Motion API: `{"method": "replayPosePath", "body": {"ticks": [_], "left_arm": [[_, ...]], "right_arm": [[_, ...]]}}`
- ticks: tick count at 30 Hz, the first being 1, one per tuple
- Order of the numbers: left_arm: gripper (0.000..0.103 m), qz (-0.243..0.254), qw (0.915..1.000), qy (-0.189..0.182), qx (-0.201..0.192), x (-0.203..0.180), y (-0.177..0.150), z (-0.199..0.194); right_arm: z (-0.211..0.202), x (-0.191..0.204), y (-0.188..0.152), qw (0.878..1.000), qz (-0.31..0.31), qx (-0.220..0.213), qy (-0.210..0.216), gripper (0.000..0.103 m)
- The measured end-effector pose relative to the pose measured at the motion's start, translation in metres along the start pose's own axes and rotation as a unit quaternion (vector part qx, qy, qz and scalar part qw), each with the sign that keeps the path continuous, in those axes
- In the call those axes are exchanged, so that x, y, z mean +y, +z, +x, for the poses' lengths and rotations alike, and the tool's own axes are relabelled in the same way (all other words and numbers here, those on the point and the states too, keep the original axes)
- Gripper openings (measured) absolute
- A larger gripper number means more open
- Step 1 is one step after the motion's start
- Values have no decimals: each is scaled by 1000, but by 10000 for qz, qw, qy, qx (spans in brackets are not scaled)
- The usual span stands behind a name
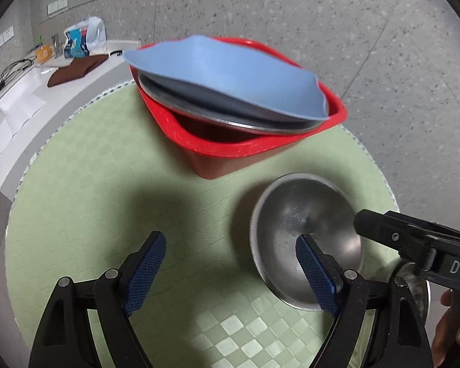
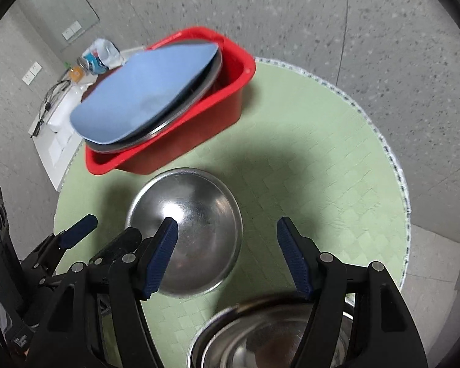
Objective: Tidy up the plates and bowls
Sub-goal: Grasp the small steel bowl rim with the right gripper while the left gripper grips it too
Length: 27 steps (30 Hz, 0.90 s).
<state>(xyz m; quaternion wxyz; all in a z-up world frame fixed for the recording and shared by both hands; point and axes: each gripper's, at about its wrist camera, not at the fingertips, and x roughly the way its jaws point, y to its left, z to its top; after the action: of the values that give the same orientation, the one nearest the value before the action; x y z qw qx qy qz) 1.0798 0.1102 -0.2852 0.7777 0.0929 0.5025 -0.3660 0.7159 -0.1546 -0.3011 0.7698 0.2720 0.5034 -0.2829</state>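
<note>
A red plastic tub (image 1: 248, 150) (image 2: 211, 128) stands at the far side of the round green table. In it lean a steel plate (image 1: 199, 110) (image 2: 181, 113) and a light blue plate (image 1: 230, 70) (image 2: 138, 98). A steel bowl (image 1: 316, 224) (image 2: 199, 230) sits upright on the cloth near me. My left gripper (image 1: 230, 263) is open; its right finger (image 1: 314, 273) stands over the bowl's near rim. My right gripper (image 2: 227, 251) is open above the bowl's right side; it also shows in the left wrist view (image 1: 414, 245). A stack of steel bowls (image 2: 270, 337) lies below it.
The green checked tablecloth (image 1: 107, 184) covers the round table, whose edge curves close on the right (image 2: 398, 184). A white counter (image 1: 21, 104) at the back left holds a brown cloth (image 1: 76, 69), bags, papers and cables.
</note>
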Motion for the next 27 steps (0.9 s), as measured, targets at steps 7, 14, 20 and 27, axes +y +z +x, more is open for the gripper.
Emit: {"method": "replayPosePath", "body": {"ticks": [7,14,20,27], "left_arm": [[67,32,9996,-81,263,-1,12,34],[58,134,9989,-166,416,-5,19,53],[56,207,9987,-186,436,-12,19,59],[21,317,9974,-388,521,-21,13,66]], "right_arm": [[22,-3,1,9993,73,362,-13,69],[31,-4,-3,9986,117,512,40,69],[31,-5,-5,9985,147,528,56,69],[30,-1,-8,9985,76,524,100,39]]}}
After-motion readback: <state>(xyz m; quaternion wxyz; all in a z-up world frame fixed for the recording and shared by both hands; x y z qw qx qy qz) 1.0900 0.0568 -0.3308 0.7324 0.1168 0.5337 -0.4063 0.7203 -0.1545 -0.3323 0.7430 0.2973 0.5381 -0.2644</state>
